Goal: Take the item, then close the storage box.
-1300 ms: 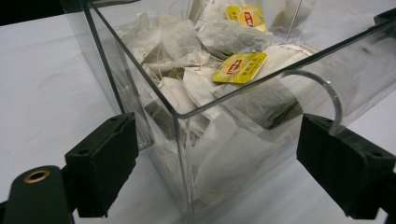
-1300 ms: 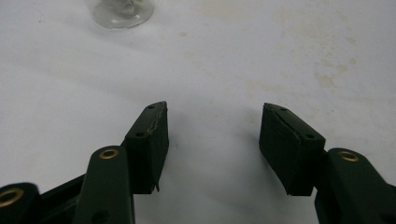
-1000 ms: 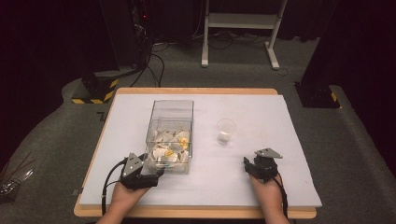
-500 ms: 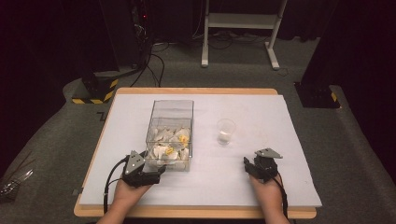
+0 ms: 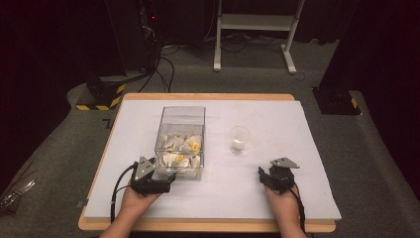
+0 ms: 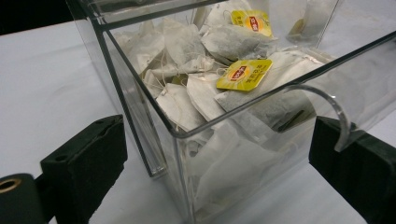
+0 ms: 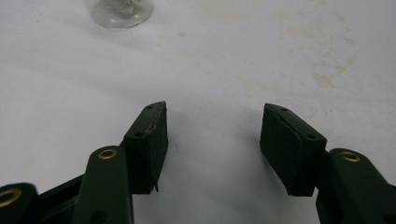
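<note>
A clear plastic box (image 5: 179, 115) with several white tea bags (image 5: 181, 151) stands left of the table's middle. My left gripper (image 5: 166, 184) lies at its near left corner. In the left gripper view the gripper (image 6: 217, 140) is open, and its jaws have just been opening. The box's corner (image 6: 140, 107) stands between them with neither pad pressing on it, and yellow-tagged tea bags (image 6: 187, 98) show inside. My right gripper (image 5: 265, 176) rests on the table at the near right. It is open (image 7: 212, 121) with nothing between its jaws.
A small clear glass cup (image 5: 239, 140) stands right of the box, and its base shows ahead of the right gripper (image 7: 121, 11). The white table cover (image 5: 297, 129) has faint stains. Cables and a stand's legs (image 5: 252, 64) lie beyond the table's far edge.
The left gripper has edged slightly toward the box's near corner. The right gripper has kept still.
</note>
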Available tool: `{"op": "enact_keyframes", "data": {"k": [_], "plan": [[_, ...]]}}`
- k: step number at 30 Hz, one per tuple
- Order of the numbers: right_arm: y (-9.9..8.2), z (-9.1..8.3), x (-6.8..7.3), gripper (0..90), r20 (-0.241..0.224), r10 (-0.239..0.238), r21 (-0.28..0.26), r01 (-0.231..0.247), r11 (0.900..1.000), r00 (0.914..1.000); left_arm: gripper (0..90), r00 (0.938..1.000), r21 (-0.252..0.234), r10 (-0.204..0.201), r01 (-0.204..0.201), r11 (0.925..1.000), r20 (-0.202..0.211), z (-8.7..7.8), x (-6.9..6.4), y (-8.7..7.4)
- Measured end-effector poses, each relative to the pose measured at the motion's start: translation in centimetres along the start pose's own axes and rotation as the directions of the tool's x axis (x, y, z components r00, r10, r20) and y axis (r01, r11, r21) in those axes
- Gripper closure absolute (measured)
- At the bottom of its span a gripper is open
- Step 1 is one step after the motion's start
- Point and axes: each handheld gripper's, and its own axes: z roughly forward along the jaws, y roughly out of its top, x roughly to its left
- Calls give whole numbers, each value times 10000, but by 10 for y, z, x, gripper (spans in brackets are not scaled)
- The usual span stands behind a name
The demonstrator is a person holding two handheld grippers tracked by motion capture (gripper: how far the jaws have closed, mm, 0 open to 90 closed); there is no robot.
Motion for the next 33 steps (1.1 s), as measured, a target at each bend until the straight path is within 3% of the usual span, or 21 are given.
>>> {"op": "enact_keyframes", "data": {"k": [8, 17, 24, 33], "plan": [[0, 0, 0, 419, 17, -62, -10, 62, 10000, 10000, 42, 9996, -151, -289, 289, 9995, 15, 2, 1, -4], [0, 0, 1, 418, 61, -75, -18, 76, 10000, 10000, 33, 9999, 61, -70, 71, 10000, -103, 9, 4, 0], [0, 0, 0, 416, 17, 11, 2, -11, 10000, 10000, 32, 9989, 150, -216, 222, 9996, -427, 12, 8, -1], [0, 0, 0, 417, 12, 16, -11, -16, 10000, 10000, 32, 9984, 368, -228, 247, 9990, -520, 16, 9, 2]]}}
